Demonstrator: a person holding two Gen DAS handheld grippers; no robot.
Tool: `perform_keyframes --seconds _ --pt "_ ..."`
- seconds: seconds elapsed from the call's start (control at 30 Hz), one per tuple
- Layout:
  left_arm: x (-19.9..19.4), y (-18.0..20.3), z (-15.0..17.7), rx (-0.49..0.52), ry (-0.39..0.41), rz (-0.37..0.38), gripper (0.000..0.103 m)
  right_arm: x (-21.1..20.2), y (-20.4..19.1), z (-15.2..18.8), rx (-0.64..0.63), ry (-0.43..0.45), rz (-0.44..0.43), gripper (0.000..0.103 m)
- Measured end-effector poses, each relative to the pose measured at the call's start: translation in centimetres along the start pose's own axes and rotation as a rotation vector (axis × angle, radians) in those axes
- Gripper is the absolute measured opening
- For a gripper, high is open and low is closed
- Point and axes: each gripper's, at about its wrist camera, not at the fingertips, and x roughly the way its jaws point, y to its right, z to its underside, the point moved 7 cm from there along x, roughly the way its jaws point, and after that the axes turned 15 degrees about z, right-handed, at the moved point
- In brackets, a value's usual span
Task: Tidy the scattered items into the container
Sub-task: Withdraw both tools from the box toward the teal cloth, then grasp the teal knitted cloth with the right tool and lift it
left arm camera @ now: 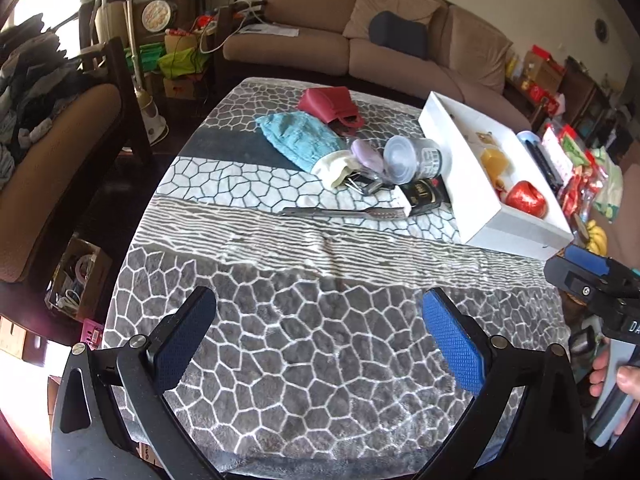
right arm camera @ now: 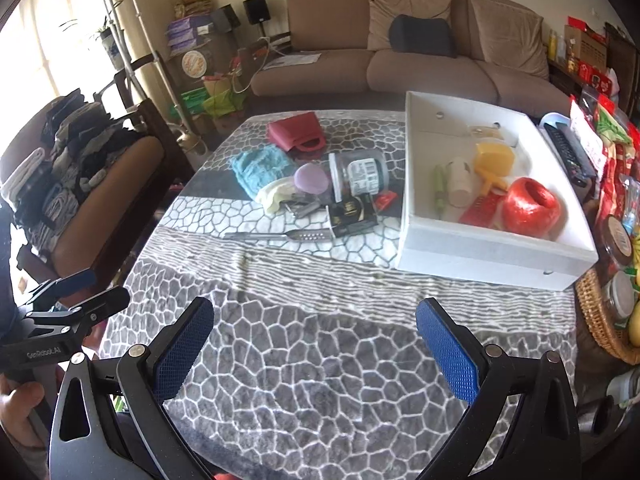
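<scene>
A white box (right arm camera: 492, 258) (left arm camera: 516, 236) stands on the table's right side and holds a red twine ball (right arm camera: 530, 208), a yellow block (right arm camera: 494, 158), a white tube and a red comb. A pile lies left of it: a clear jar (right arm camera: 360, 176) (left arm camera: 416, 158), a red purse (right arm camera: 296, 132) (left arm camera: 328, 102), a teal cloth (right arm camera: 256, 170) (left arm camera: 300, 138), a lilac oval (right arm camera: 310, 178), a black box (right arm camera: 352, 214) and a metal slotted tool (right arm camera: 280, 235) (left arm camera: 340, 213). My left gripper (left arm camera: 320, 344) and right gripper (right arm camera: 316, 348) are open and empty above the near table.
A grey patterned blanket (right arm camera: 320, 360) covers the table. A wicker basket (right arm camera: 600, 320) with fruit and packets stands at the right edge. A chair with piled clothes (right arm camera: 72, 168) is on the left. A brown sofa (right arm camera: 420, 60) is behind.
</scene>
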Motion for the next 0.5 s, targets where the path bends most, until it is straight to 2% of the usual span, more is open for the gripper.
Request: perform_keyframes --seconds 0.27,0.5 --pt "4.5 -6.5 -0.2 -0.101 -0.032 0.001 0.103 5.6 -4.8 -1.1 0.009 -0.035 -0.104 0.103" --pt "9.5 -9.8 -2.9 -0.157 -0.047 0.014 0.103 11.5 -6.4 -3.6 0.01 -0.056 -0.14 0.103"
